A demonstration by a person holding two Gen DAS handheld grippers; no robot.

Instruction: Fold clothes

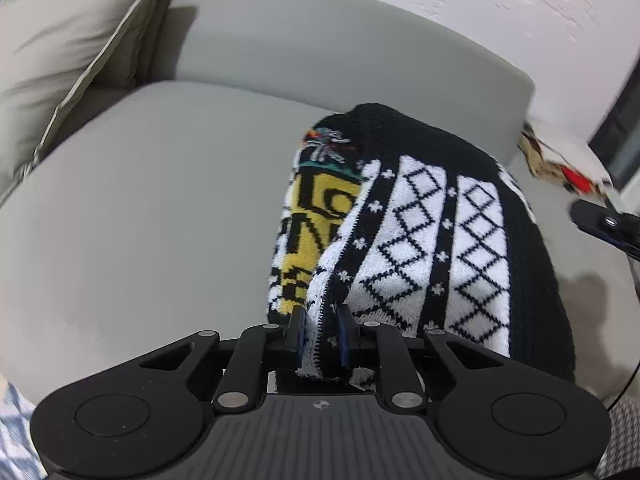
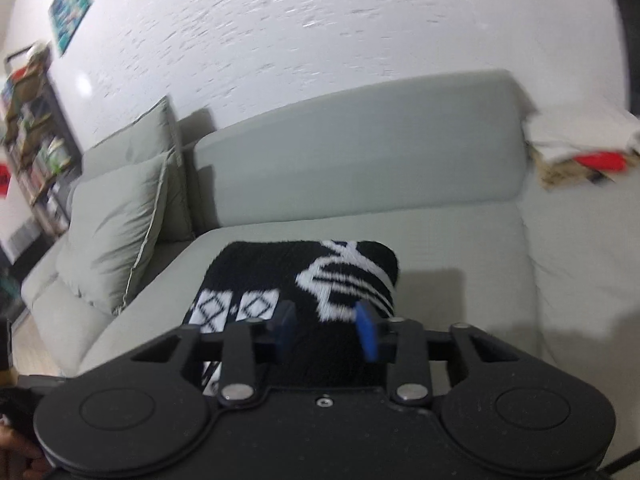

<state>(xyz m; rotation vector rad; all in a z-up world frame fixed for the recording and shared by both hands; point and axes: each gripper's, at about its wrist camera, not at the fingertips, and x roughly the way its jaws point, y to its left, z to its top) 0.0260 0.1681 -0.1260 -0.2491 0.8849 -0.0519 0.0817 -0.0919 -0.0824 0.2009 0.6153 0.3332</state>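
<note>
A knitted sweater (image 1: 432, 232), black with white diamond-patterned bands and a yellow lettered panel, lies bunched and folded over itself at right of centre in the left wrist view, its near edge pinched at the bottom centre of the frame.

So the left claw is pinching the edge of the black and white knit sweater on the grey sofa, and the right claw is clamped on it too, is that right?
Not quite. The left claw does pinch the sweater edge on the grey sofa, but the right claw is open, its blue fingers spread above the knit. The right wrist view shows this.
</note>
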